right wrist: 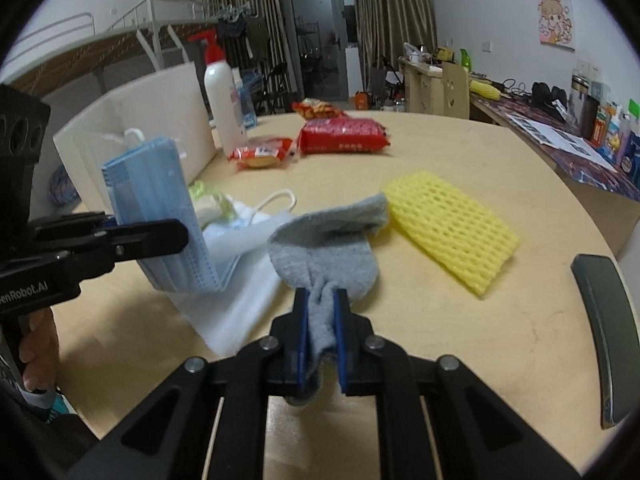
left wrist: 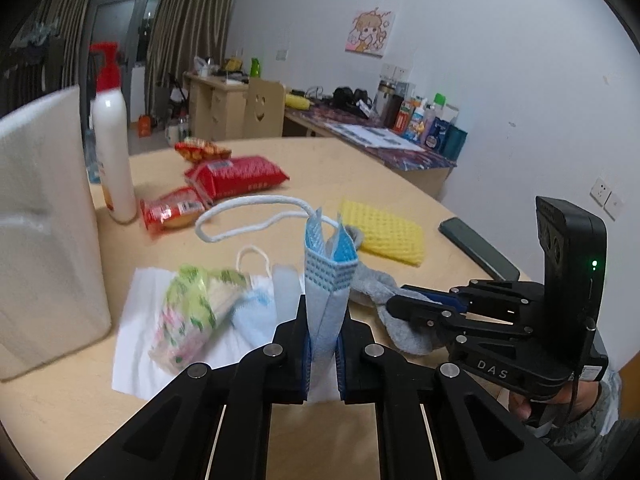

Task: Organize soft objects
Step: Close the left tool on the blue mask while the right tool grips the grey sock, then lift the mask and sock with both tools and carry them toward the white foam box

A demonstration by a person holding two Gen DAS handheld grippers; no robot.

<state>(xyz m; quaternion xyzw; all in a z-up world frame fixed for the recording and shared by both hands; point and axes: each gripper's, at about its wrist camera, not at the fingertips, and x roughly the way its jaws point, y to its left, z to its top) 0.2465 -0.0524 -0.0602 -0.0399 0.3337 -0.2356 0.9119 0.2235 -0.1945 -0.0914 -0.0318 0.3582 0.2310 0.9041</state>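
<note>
Blue surgical masks (left wrist: 326, 292), stacked and folded, stand upright between the pads of the left gripper (left wrist: 323, 344), whose jaws are clamped on the stack; a white ear loop (left wrist: 248, 216) trails from its top over the wooden table (left wrist: 360, 160). Just to the right, the right gripper (right wrist: 322, 332) has its jaws pinched on a grey sock (right wrist: 328, 240), most of which lies on the table. Beside the sock lies a yellow foam net (right wrist: 452, 228). Left of the masks a green-patterned tissue pack (left wrist: 192, 312) rests on white paper (left wrist: 132, 344). Farther back lie red snack packets (left wrist: 236, 176) and a white pump bottle (left wrist: 114, 148).
</note>
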